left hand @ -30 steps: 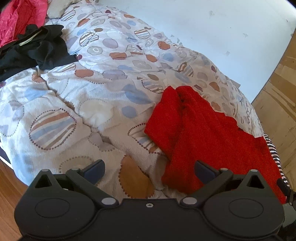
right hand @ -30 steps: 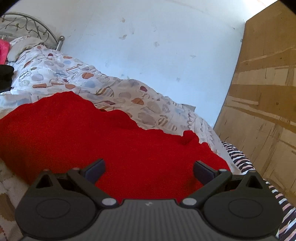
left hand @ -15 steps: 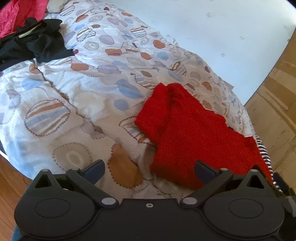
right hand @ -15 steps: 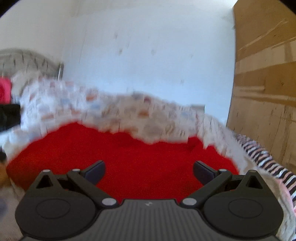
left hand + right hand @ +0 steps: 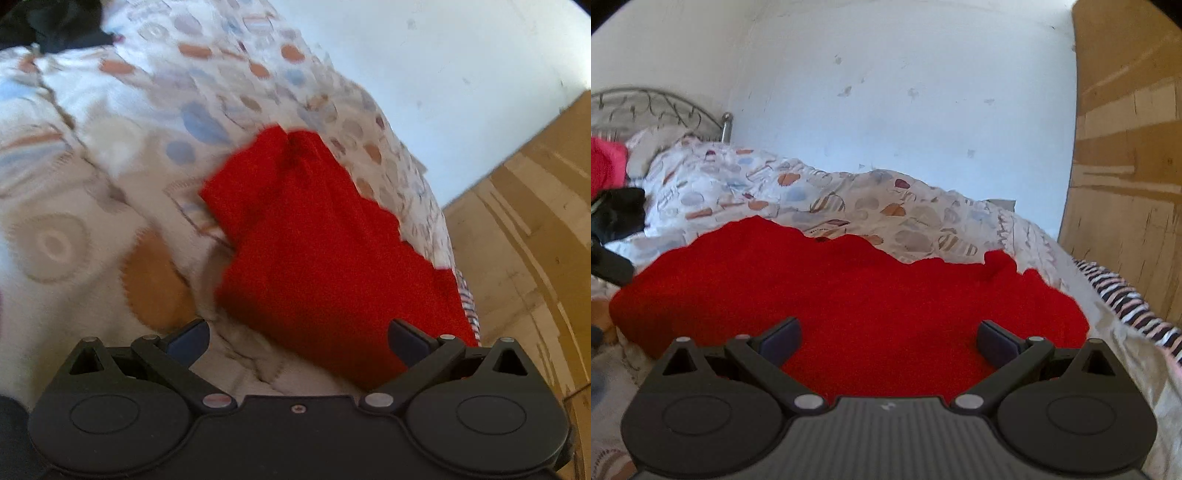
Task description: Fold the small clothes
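A red knitted garment (image 5: 325,251) lies spread on a patterned quilt (image 5: 110,155) near the bed's foot corner. My left gripper (image 5: 297,338) is open just short of the garment's near edge, with nothing between its fingers. In the right wrist view the same red garment (image 5: 849,295) fills the middle. My right gripper (image 5: 888,338) is open low over the garment's near edge, and its fingers hold nothing. The left view is blurred by motion.
A black garment (image 5: 617,216) and a pink one (image 5: 604,164) lie toward the head of the bed by a metal headboard (image 5: 665,107). A striped cloth (image 5: 1123,302) hangs at the bed's right edge. A wooden panel (image 5: 1126,147) stands to the right, against a white wall (image 5: 905,92).
The left gripper has moved in toward the red garment, which now looks larger and closer. The right gripper has tilted up and now sits steady. Both stay open.
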Demonstrator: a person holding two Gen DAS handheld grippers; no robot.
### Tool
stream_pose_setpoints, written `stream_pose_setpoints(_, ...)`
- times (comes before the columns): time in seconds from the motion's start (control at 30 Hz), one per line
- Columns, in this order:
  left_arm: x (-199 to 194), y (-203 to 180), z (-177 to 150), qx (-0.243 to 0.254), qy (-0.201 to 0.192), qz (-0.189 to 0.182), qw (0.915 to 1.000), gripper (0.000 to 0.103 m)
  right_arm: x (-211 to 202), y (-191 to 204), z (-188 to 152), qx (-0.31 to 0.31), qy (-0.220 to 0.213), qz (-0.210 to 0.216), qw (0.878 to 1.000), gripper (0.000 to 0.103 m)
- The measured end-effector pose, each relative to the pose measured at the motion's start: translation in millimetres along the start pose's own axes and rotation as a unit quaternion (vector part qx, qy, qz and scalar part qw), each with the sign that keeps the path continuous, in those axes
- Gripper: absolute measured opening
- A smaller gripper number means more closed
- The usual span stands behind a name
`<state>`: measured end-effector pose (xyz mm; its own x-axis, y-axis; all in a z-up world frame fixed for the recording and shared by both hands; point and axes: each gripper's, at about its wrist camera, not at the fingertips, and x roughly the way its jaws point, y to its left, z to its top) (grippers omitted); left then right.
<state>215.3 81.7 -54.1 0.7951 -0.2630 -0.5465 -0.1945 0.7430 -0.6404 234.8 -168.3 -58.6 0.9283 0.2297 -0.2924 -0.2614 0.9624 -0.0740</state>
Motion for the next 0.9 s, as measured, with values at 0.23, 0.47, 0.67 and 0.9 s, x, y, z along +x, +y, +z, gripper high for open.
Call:
stream_pose_setpoints(0.23, 31.1, -14.8, 8.0, -0.004, 0.014, 0.005, 0.9999, 0.102, 0.9, -7.2, -5.5, 0.023, -0.015, 0.012, 1.000, 0.103)
stream_pose_setpoints(0.47, 35.8, -10.6, 22.4, -0.019, 0.000, 0.027, 0.9994, 0.102, 0.2, -4.4, -8.0, 0.024, -0.023, 0.011, 0.999, 0.103)
stream_pose_setpoints(0.67, 41.3, -8.5, 28.2, -0.035, -0.002, 0.040, 0.9986, 0.102, -1.4, -3.5, -10.0, 0.023, -0.026, 0.010, 0.999, 0.103)
stream_pose_setpoints(0.9, 42.0, -8.6, 27.8, -0.029, -0.002, 0.042, 0.9987, 0.102, -2.8, -3.2, -10.3, 0.023, -0.028, 0.006, 0.999, 0.103)
